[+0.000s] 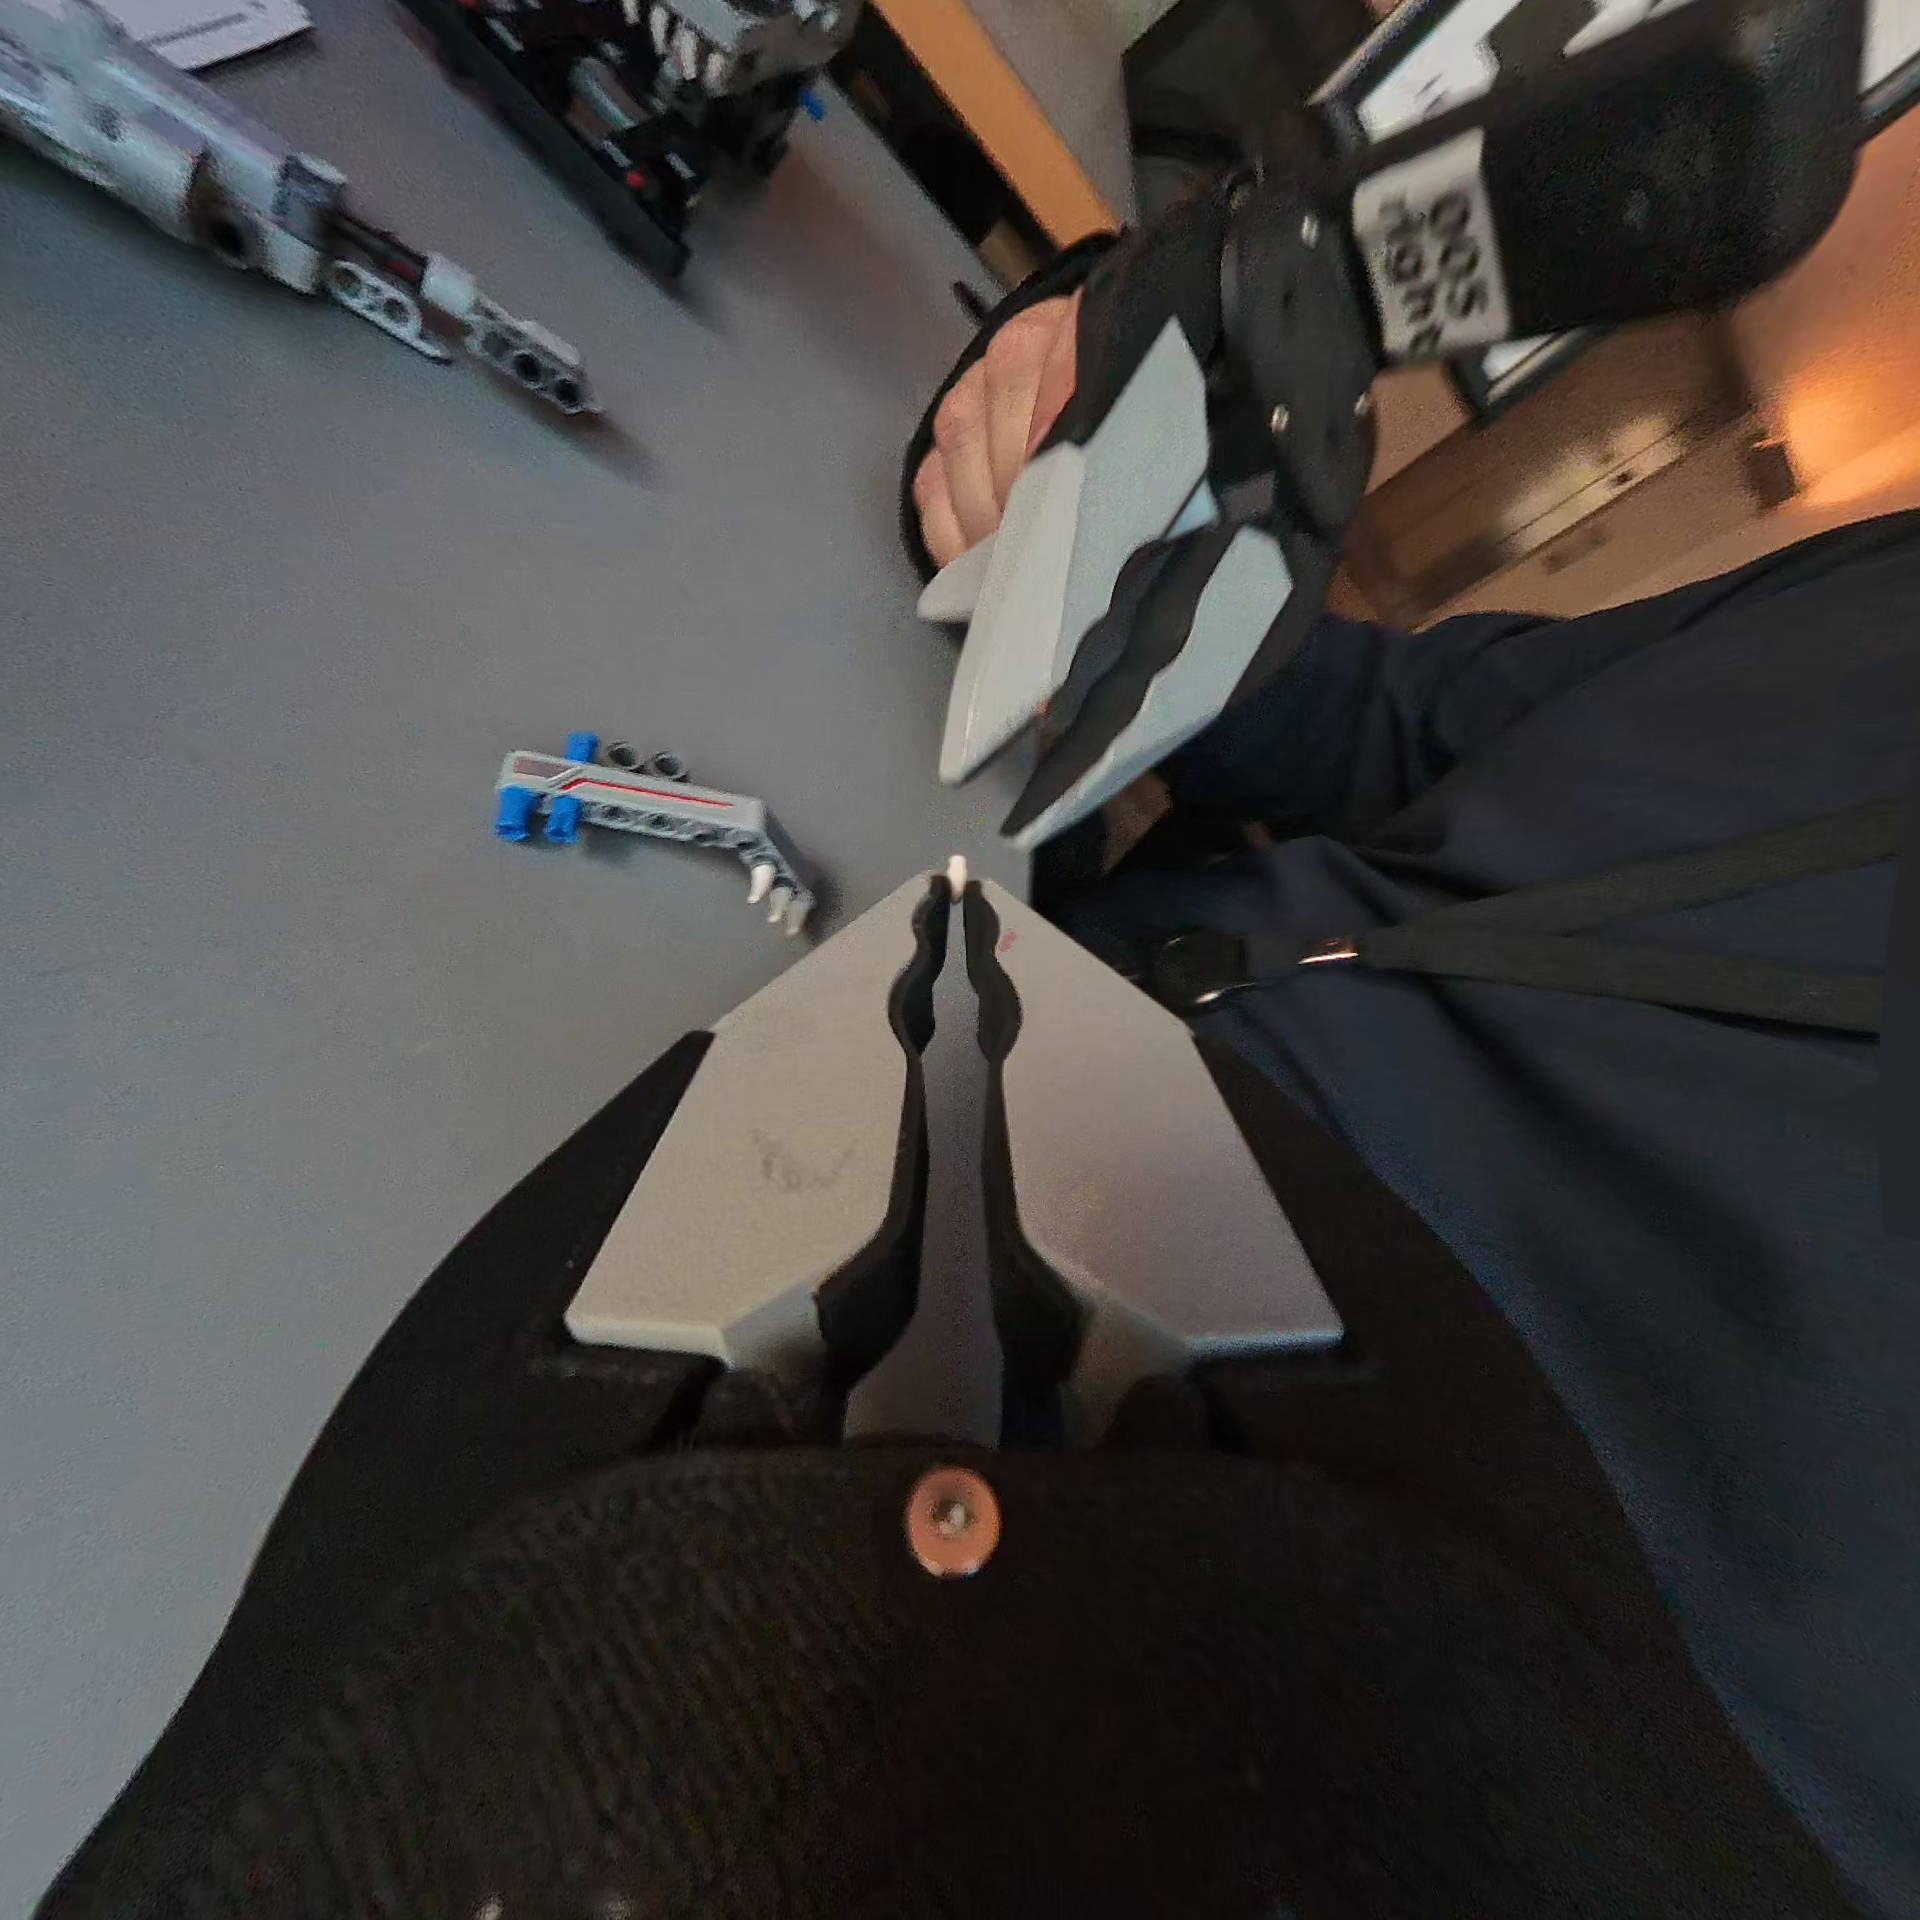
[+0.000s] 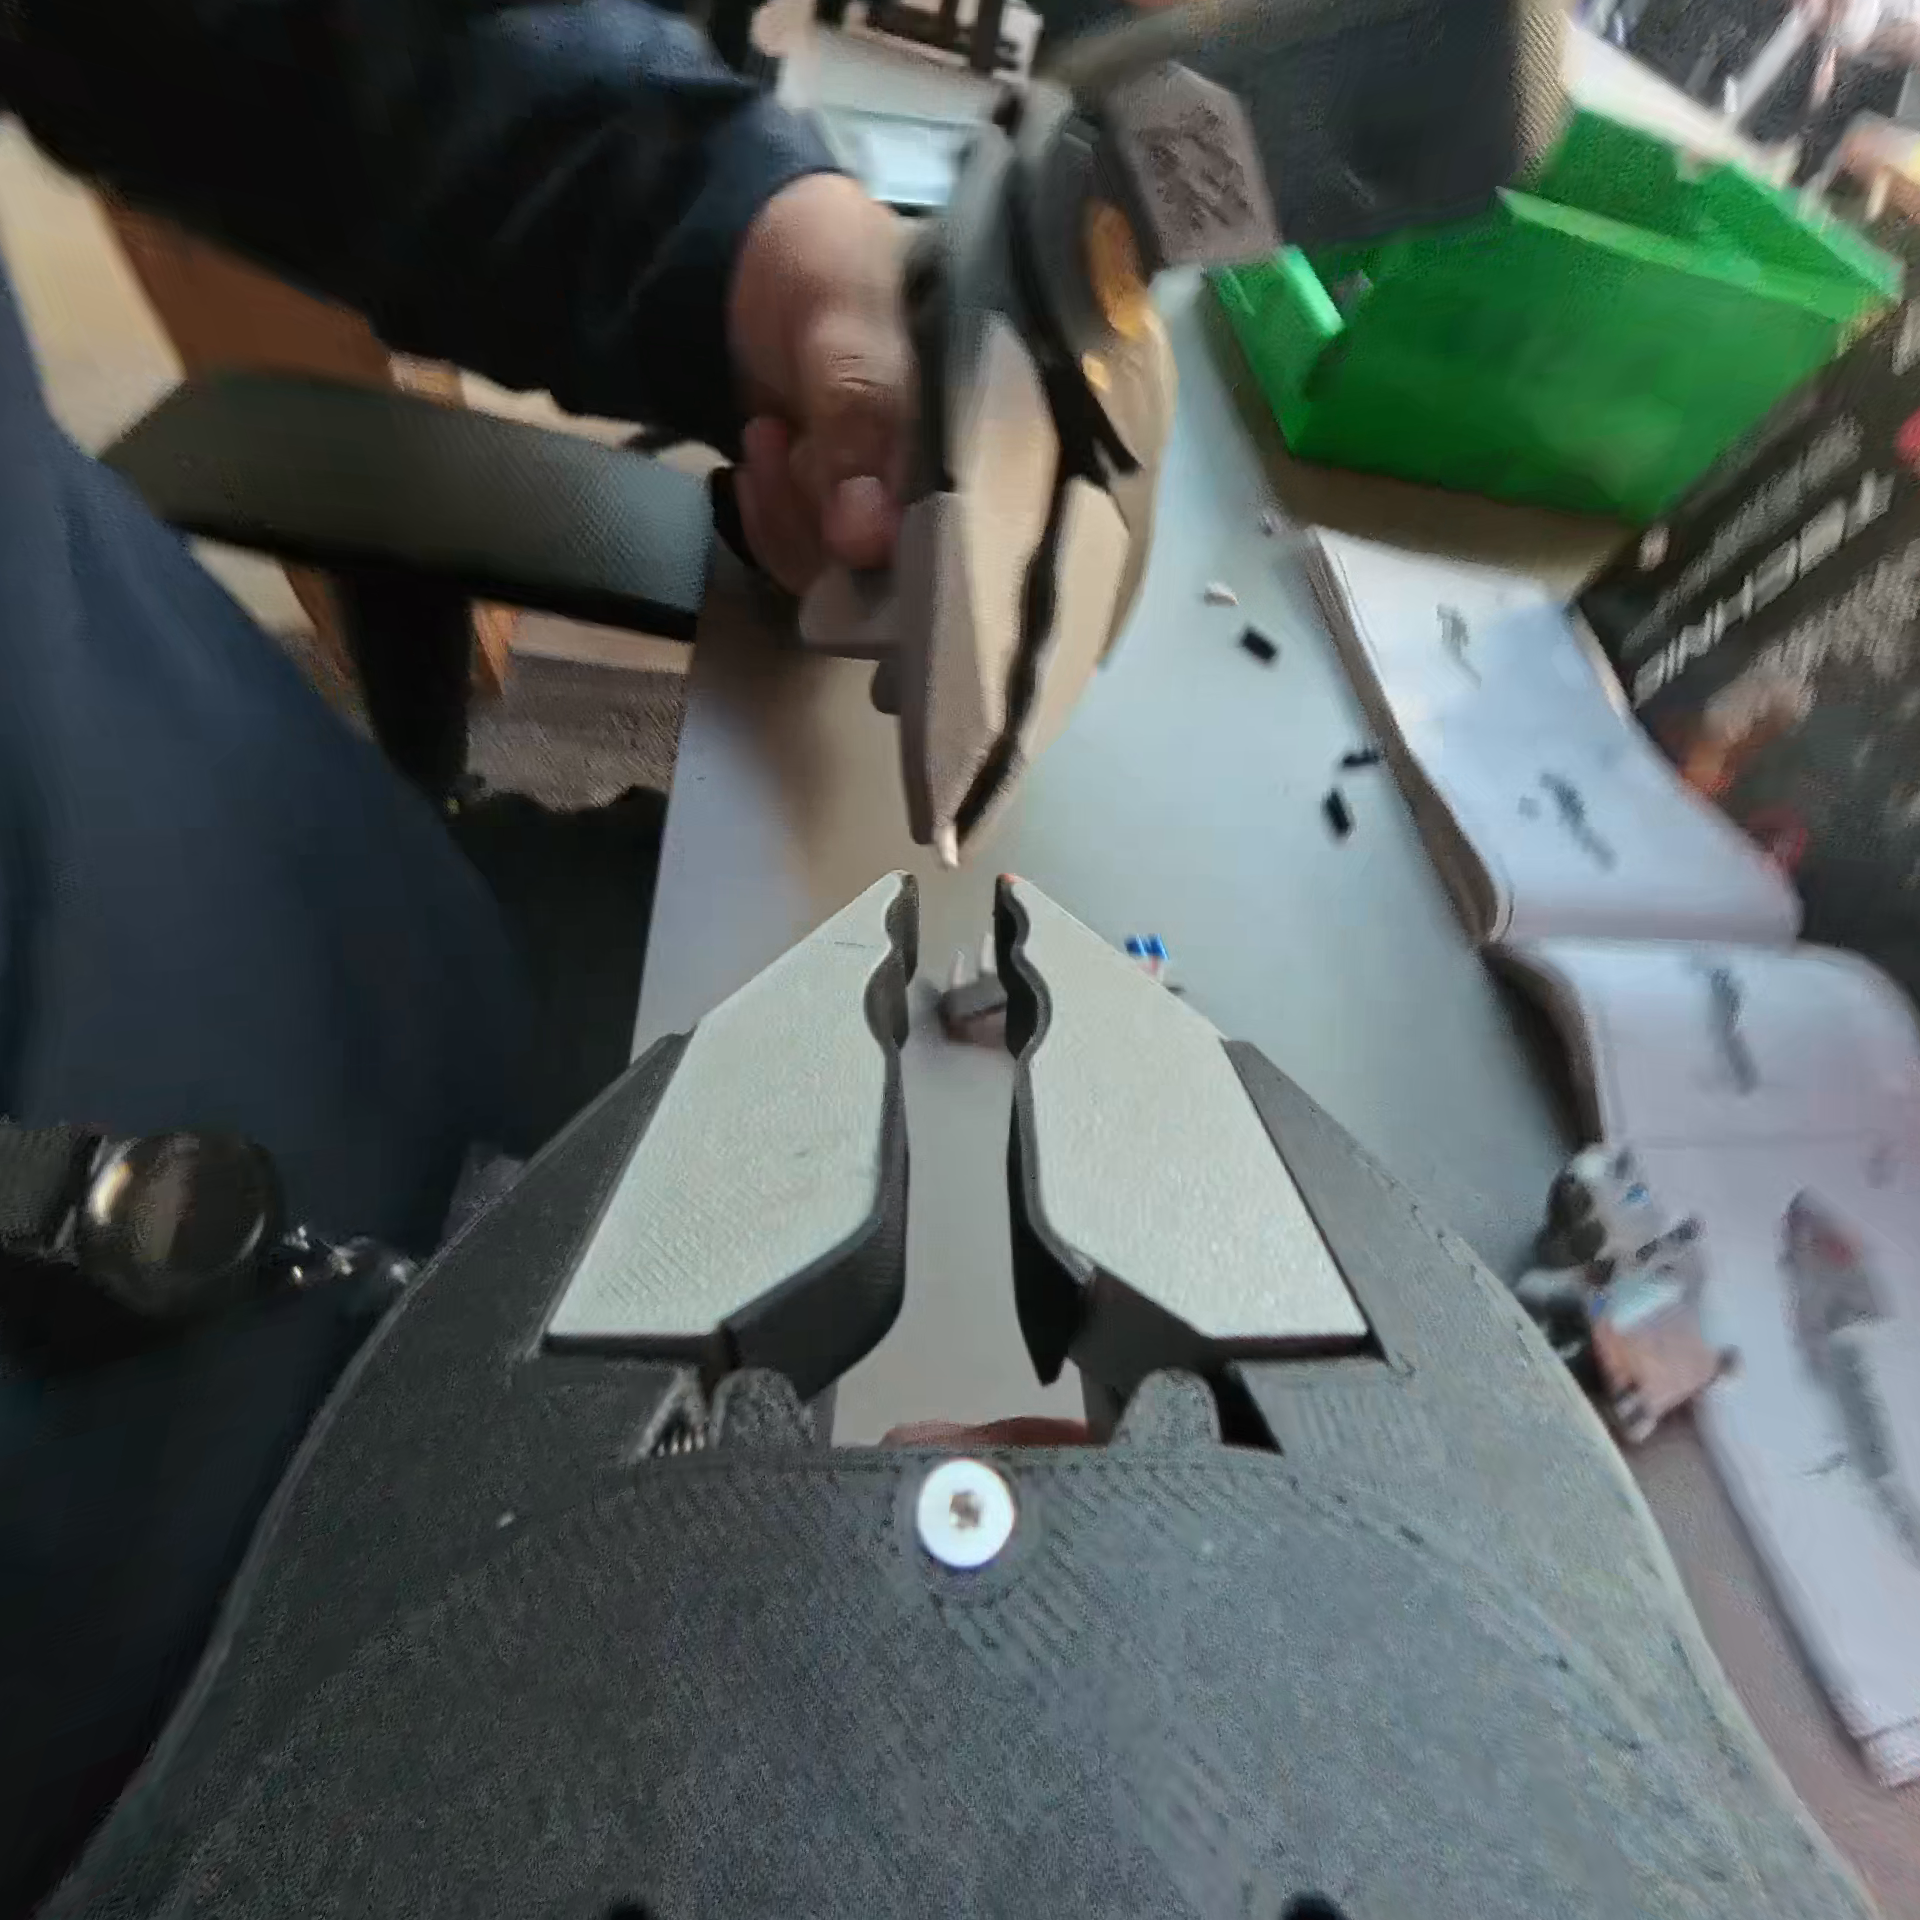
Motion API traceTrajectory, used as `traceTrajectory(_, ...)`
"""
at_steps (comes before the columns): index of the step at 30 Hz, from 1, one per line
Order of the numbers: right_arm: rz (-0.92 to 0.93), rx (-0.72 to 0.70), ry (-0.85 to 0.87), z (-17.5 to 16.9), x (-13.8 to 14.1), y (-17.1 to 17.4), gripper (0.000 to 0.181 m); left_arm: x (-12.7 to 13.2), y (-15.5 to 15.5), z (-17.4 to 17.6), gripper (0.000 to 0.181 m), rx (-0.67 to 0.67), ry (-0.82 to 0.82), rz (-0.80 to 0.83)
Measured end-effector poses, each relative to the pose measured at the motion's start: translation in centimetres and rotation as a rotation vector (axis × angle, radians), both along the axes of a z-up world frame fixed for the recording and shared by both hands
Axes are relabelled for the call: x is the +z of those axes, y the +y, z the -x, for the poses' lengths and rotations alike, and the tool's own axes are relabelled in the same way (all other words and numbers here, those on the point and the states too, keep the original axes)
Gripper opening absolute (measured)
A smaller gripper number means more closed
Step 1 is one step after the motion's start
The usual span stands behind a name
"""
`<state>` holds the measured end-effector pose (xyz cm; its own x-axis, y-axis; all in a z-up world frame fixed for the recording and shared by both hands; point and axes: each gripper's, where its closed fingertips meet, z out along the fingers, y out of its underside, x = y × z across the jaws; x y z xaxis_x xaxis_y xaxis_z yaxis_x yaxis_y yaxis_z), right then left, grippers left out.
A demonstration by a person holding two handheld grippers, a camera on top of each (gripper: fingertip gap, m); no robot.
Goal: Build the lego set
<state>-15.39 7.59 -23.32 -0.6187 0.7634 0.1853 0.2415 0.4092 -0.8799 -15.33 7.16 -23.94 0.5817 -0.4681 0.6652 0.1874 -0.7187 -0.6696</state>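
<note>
My left gripper (image 1: 954, 885) is shut on a small white claw piece (image 1: 957, 867) that sticks out past its tips. It is held above the grey table near the table's edge. My right gripper (image 2: 954, 883) is open and empty, its tips just short of the white piece (image 2: 948, 852) and of the left gripper (image 2: 951, 831). In the left wrist view the right gripper (image 1: 997, 805) hangs close above the left tips. A grey lego arm (image 1: 634, 805) with blue pins and white claws lies on the table to the left. Part of it shows between the right fingers (image 2: 971, 1000).
A long grey assembly (image 1: 291, 223) and a black model (image 1: 644, 114) lie farther off. In the right wrist view there are open instruction booklets (image 2: 1538, 748), a green box (image 2: 1558, 343), a black box (image 2: 1766, 582), loose black pieces (image 2: 1335, 810) and a small assembly (image 2: 1621, 1278). The person's dark clothing is close by. Only a small space, under 4 cm, lies between the two pairs of fingers. The long grey assembly (image 1: 291, 223) is about equally far from each gripper, around 15 centimetres.
</note>
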Motion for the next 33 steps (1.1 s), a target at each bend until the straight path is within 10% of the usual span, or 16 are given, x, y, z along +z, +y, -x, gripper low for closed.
traceTrajectory(7, 0.598, -0.118, -0.445, 0.4, -1.4, 2.4, 0.001, -1.9, 0.6, 2.1, 0.000, 0.053, 0.113, 0.059)
traceTrajectory(33, 0.865, -0.096, -0.852, 2.0, -3.8, 0.8, 0.005, -2.9, 1.2, 2.2, 0.000, -0.105, 0.071, 0.173)
